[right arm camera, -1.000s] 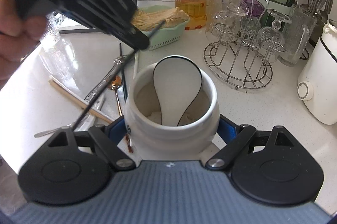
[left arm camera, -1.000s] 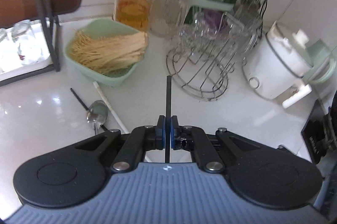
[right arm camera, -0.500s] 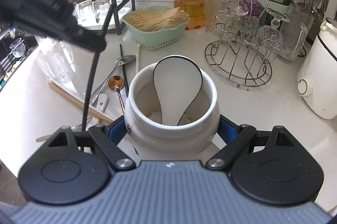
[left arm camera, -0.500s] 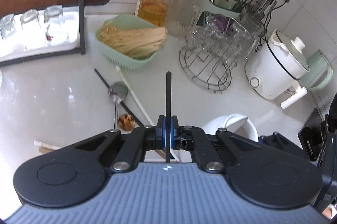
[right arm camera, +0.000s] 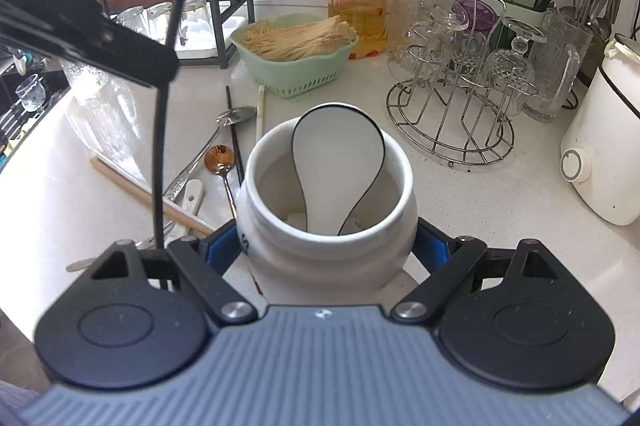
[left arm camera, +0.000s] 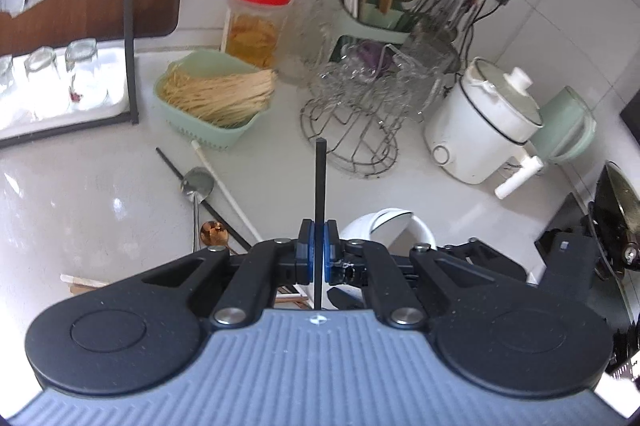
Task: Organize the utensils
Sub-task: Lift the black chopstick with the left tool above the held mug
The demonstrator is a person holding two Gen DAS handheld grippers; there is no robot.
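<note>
While held up above the tabletop [right arm camera: 500, 194], things look like this:
Black chopstick [left arm camera: 319, 210]: pinched in the left tool [left arm camera: 319, 258], sticking out past its tips and back under it.
Left tool: pressed tight on the black chopstick.
White jar [right arm camera: 328, 226]: sits between the fingers of the right tool [right arm camera: 330, 246], with a white spoon [right arm camera: 338, 162] standing inside.
Right tool: spread wide, its blue pads [right arm camera: 224, 246] against the jar's sides.
Loose spoons [right arm camera: 220, 158]: lying on the tabletop, left of the right tool.
Green basket [right arm camera: 296, 66]: farther ahead, full of thin sticks.
Wire rack [right arm camera: 452, 122]: ahead and right, holding glasses.
</note>
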